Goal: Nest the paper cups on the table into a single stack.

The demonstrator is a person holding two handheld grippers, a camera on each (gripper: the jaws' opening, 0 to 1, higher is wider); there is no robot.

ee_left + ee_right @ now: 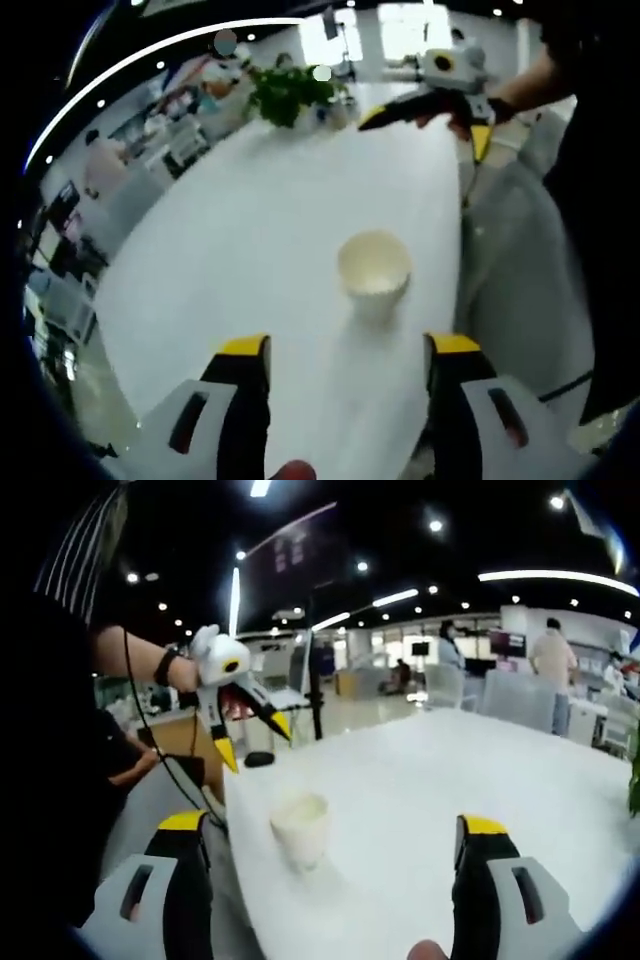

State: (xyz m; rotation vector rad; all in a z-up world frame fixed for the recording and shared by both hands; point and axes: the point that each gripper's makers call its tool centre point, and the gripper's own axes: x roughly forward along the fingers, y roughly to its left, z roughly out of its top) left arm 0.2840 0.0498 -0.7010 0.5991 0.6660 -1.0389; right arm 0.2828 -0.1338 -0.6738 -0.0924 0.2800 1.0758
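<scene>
a paper cup (374, 266) was seen upright on the white table (250, 230), near its edge. the left gripper (345, 365) was held spread and empty just short of it; the right gripper (335, 845), likewise spread and empty, was held apart from it.

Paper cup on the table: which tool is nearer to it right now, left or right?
Hard to call, probably the left. The paper cup sits just ahead of the open left tool. The right tool, also open, faces the cup from the opposite side, empty.
</scene>
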